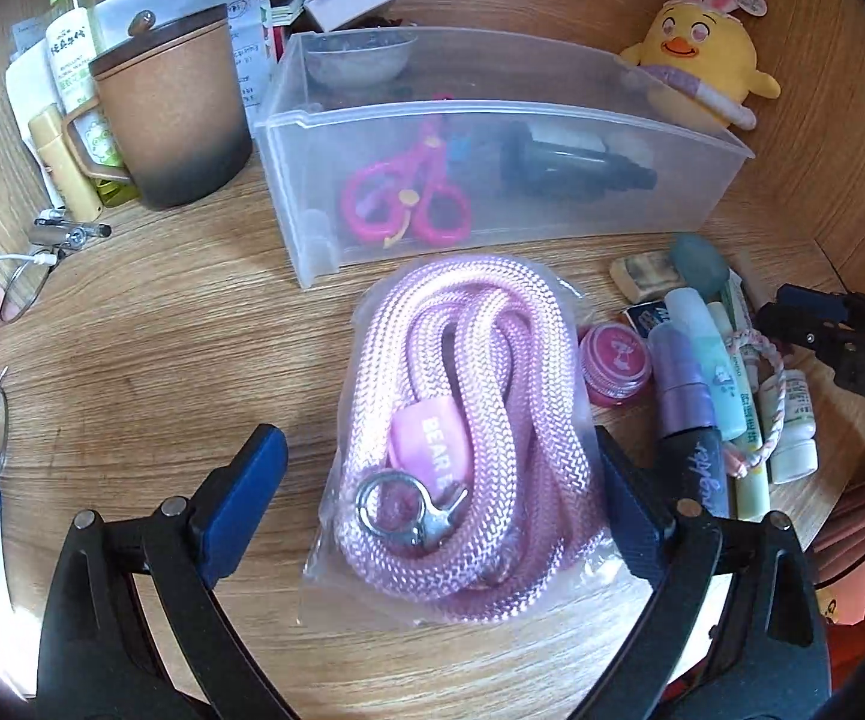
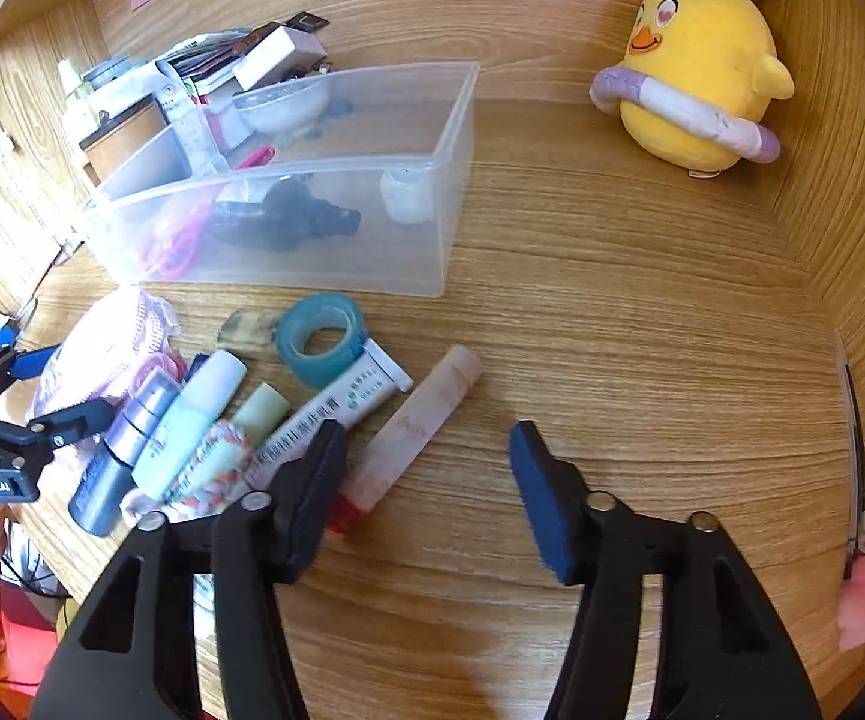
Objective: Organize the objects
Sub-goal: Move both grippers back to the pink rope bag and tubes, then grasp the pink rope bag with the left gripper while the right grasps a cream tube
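A coiled pink rope leash in a clear bag (image 1: 462,408) lies on the wooden desk between the fingers of my left gripper (image 1: 438,441), which stands open wide; the right pad is at the bag's edge. My right gripper (image 2: 429,438) is open over a pink tube (image 2: 426,420) that lies between its fingers without being pressed. Its left finger hangs over a white tube (image 2: 336,408). A clear plastic bin (image 1: 492,192) behind holds pink scissors (image 1: 408,198) and a black item (image 1: 576,168).
Beside the leash lie a pink jar (image 1: 615,363), a purple bottle (image 1: 681,378), small tubes and a teal tape roll (image 2: 321,336). A brown mug (image 1: 174,114) and bottles stand at the left, glasses (image 1: 24,288) near the edge. A yellow plush chick (image 2: 702,72) sits at the back right.
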The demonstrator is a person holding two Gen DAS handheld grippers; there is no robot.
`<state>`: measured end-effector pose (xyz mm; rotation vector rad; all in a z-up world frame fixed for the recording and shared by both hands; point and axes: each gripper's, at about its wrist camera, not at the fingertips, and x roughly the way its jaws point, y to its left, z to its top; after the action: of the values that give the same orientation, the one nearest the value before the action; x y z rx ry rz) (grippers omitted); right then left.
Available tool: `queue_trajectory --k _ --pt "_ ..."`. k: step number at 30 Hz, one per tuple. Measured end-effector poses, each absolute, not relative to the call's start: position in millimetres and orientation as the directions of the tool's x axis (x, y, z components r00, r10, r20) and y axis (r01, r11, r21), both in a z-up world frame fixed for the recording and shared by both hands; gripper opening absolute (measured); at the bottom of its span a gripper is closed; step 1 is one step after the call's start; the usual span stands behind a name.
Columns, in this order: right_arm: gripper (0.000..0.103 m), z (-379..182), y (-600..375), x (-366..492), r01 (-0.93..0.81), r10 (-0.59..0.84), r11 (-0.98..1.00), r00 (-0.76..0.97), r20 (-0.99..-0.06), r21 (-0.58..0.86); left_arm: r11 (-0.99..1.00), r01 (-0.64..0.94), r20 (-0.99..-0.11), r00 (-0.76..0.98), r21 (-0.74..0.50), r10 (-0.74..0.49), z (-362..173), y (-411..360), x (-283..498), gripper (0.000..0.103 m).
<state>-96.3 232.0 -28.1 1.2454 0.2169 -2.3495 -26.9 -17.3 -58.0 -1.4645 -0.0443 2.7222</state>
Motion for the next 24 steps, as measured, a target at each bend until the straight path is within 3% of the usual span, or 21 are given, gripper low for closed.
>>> queue_trajectory --k 1,8,12,16,24 --pt "0.038 -28.0 234.9 -95.6 0.471 -0.321 -0.88 -0.485 -0.813 0.066 -0.998 -0.028 -0.834 -0.549 -0.049 0.056 -58.0 -19.2 -23.6 0.098" --pt "0.032 -28.1 233.4 -99.8 0.476 -0.31 -0.878 -0.502 -0.808 0.041 -0.998 -0.038 -0.832 -0.551 -0.046 0.06 -57.1 -17.7 -24.7 0.098" --pt "0.016 -28.4 226.1 -101.3 0.489 -0.32 -0.871 -0.507 -0.8 0.039 -0.998 -0.035 -0.82 -0.569 -0.043 0.055 -57.0 -12.5 -31.3 0.096" --pt "0.014 -29.0 226.5 -101.3 0.485 -0.33 -0.873 -0.511 -0.794 0.051 -0.998 -0.038 -0.8 -0.597 -0.043 0.057 -51.6 -7.7 -25.3 0.064" --pt "0.014 -9.2 238.6 -97.9 0.463 -0.344 -0.884 -0.56 -0.754 0.059 -0.993 0.032 -0.781 -0.621 -0.11 0.066 -45.2 -22.5 -7.6 0.058"
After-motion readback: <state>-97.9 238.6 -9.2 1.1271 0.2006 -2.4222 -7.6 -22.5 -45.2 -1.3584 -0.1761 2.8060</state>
